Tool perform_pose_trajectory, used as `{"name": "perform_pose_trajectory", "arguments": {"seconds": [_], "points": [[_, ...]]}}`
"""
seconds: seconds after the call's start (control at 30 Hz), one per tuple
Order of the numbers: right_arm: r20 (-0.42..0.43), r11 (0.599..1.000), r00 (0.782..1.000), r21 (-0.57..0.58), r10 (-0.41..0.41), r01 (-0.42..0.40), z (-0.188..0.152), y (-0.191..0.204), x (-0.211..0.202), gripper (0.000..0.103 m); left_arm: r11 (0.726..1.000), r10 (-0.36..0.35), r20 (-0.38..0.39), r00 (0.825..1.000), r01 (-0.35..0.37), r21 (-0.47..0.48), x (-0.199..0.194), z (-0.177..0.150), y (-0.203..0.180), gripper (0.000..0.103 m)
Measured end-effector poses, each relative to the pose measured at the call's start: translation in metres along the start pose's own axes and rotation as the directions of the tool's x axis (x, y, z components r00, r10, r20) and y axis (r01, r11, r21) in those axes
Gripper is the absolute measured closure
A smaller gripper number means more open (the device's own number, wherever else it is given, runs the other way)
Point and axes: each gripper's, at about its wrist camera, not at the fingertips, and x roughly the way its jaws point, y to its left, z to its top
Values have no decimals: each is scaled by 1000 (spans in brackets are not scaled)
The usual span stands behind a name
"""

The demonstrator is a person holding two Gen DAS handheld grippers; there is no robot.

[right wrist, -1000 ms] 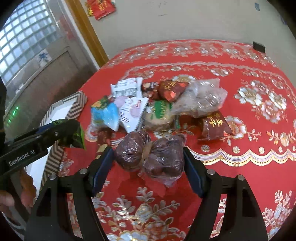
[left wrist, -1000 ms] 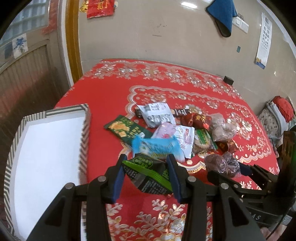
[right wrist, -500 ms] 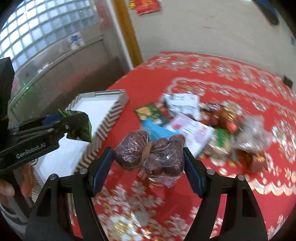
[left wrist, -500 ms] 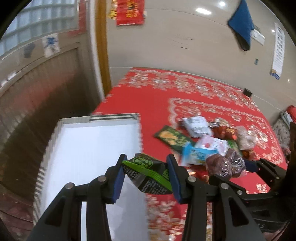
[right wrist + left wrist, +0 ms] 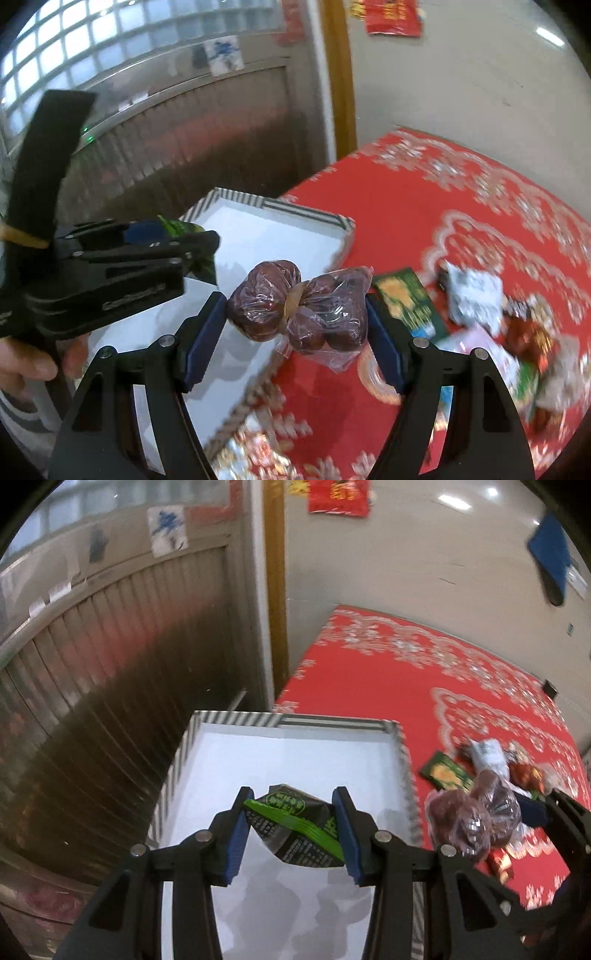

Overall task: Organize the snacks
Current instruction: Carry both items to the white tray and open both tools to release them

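- Our left tongs [image 5: 291,827] clamp a green-and-black snack packet [image 5: 295,830] above the white striped-rim tray [image 5: 295,722]; in the right wrist view most of the packet hides behind the tongs' black frame.
- Our right tongs [image 5: 295,314] grip a clear bag of dark red fruit [image 5: 299,306] over the tray's edge.
- The remaining snacks [image 5: 476,299] on the red tabletop [image 5: 406,221] blur; their labels are unreadable.
- Only the right wrist view shows a hand [image 5: 22,362], cut off at the frame's edge.

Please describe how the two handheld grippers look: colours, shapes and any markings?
Both the left gripper and the right gripper have two black plastic fingers with angular cut-out frames, silver round pivot pins and flat blue pads. Seen from the right wrist camera, the left gripper's black body carries pale lettering, too blurred to read.
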Motion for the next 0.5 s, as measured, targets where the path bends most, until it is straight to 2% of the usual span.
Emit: {"name": "perform_pose_trajectory", "arguments": {"seconds": [0.23, 0.5], "points": [[-35, 995, 999, -95, 11, -14, 25, 25, 40, 29, 997, -27, -82, 996, 21, -77, 39, 13, 26, 57], [-104, 991, 994, -132, -18, 4, 35, 29, 87, 29, 996, -1, -140, 990, -12, -92, 67, 12, 37, 54]]}}
